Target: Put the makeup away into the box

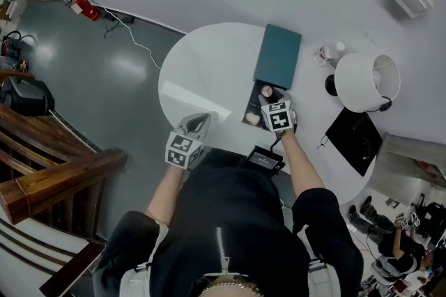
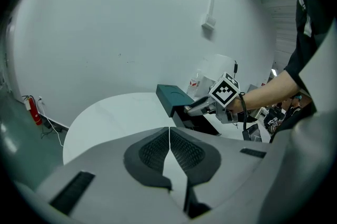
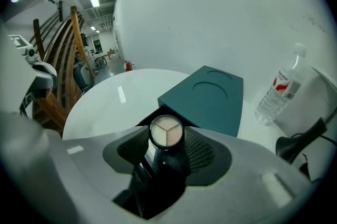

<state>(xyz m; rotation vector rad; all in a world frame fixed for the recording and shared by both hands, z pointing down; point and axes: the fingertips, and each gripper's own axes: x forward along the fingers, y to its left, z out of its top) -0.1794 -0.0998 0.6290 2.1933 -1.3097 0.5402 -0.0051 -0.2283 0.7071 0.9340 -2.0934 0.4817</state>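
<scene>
Both tilted down: R gripper (image 1: 268, 99) pinches compact (image 3: 166, 131) over box (image 3: 210, 97); L gripper (image 2: 169, 140) pressed together.

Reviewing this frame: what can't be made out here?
Inside of the box: right gripper view, hidden behind the compact held in the right claw.
The pale item in the open box: head view, too small to identify.
The bottle label: right gripper view, too blurred to read.

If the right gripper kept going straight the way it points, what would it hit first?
Most likely the teal box: the right gripper, clamped on a round compact, aims at its dark open end. Lid edge or opening, unclear.
</scene>
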